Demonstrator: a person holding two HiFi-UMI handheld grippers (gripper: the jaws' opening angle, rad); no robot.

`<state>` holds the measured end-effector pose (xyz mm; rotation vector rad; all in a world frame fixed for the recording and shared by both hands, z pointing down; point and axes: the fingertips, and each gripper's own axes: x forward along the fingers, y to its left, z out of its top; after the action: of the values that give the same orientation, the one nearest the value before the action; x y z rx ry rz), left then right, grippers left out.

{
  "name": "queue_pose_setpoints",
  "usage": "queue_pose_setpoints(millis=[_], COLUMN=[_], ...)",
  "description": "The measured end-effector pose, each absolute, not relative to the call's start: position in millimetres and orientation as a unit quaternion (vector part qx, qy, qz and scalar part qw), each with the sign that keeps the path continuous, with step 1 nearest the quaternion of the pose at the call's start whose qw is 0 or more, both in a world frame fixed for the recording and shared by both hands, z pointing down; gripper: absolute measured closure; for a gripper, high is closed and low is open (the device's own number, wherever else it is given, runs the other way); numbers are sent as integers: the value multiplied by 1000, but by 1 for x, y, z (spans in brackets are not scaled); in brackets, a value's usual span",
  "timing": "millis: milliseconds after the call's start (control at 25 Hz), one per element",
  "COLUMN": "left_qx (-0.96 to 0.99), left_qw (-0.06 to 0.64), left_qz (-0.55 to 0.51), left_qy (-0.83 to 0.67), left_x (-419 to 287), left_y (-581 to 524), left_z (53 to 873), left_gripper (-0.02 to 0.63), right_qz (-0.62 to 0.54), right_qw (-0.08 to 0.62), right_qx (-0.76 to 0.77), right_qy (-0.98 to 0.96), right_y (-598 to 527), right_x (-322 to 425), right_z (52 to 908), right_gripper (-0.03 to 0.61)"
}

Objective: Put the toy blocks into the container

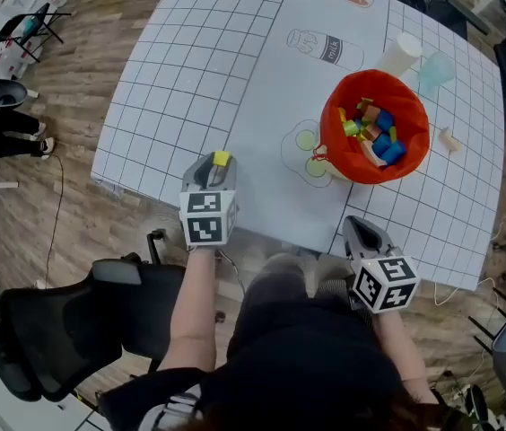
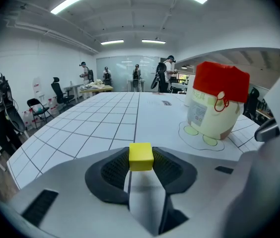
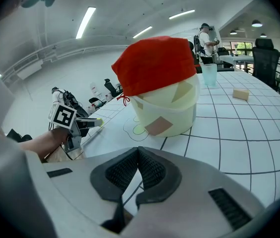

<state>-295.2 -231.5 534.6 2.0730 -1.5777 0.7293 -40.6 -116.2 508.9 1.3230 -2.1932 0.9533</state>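
One yellow block (image 2: pixel 141 155) is clamped at the very tips of our left hand-held gripper (image 2: pixel 141 158), well apart from the red-lined container (image 1: pixel 329 129). So shallow a bite, we judge, could let it twist free mid-carry; our right hand-held gripper (image 3: pixel 136 155) is closed, empty.

Blocks (image 1: pixel 374 131) inside container (image 2: pixel 214 108) unseen from gripper views

Lighting: bright and even, from ceiling strip lights (image 2: pixel 74 0) at 11 and 1 o'clock in the left gripper view. Shadows are soft and faint. The white table (image 1: pixel 190 79) reads very pale, with no hard glare.

Both gripper views: strong fisheye, black corners, grid lines bowed, foreground at 6 o'clock slightly soft. The yellow block (image 2: pixel 141 156) is sharp.

Head view: edges bend outward.
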Motion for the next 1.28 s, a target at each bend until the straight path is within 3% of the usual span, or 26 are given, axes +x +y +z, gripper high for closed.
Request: queue_pose_setpoints(millis=[320,800,1280], left_qx=[797,877,923], left_qw=[197,115,61], left_qz=[224,156,205], left_qy=[-526,-440,-319], left_x=[-247,-123,-25], left_y=[-241,-252,-249], left_z=[464,339,339], left_gripper=[457,456,454], right_qz=[329,326,333], right_qw=[196,169,158], right_qx=[460,460,478], right_qy=[-801,-809,-797], right_y=[-130,-148,-149], right_x=[-21,42,84], right_z=[498,482,483], right_gripper=[563,563,563])
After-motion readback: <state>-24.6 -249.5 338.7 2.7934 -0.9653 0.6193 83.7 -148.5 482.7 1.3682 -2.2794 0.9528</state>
